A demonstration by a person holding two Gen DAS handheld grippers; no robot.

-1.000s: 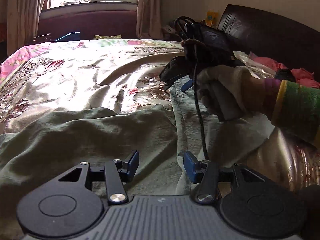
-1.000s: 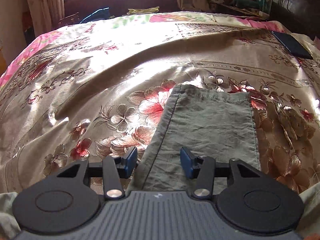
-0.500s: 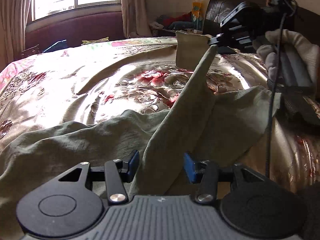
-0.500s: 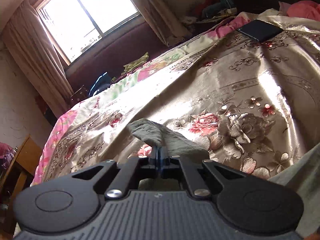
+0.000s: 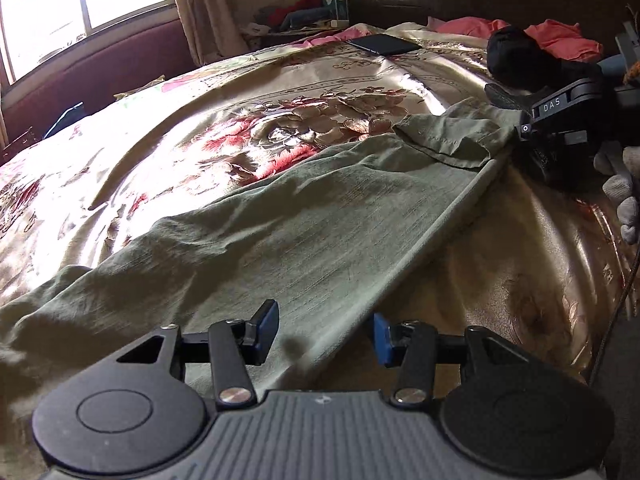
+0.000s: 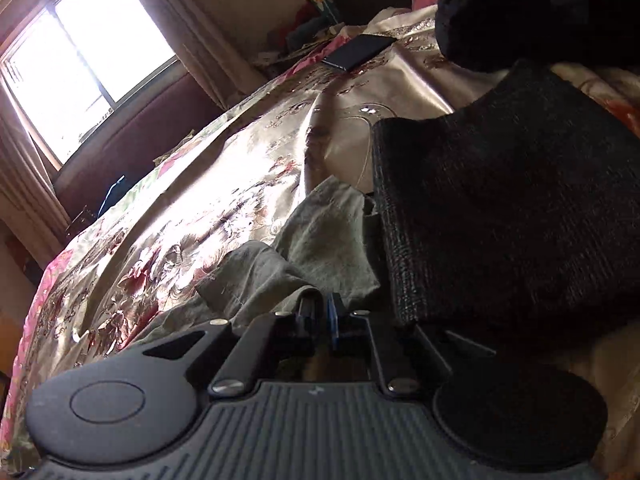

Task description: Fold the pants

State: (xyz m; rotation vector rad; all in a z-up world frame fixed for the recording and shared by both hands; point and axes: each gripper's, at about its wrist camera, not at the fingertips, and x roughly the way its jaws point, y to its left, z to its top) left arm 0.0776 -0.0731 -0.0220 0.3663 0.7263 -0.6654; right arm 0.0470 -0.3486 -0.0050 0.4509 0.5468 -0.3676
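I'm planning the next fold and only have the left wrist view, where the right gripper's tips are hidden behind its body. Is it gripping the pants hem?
Observer: In the right wrist view, the right gripper has just been opening. A narrow slit shows between its fingers with no cloth visible in it, and the pants hem lies bunched over the tips, apparently not pinched.
Operator: Is anything close by on that side?
Observer: Yes, a dark knitted cloth lies right beside the hem, on the gripper's right.
Operator: Is the hem lying flat there?
Observer: No, it is crumpled into folds just ahead of the fingers.
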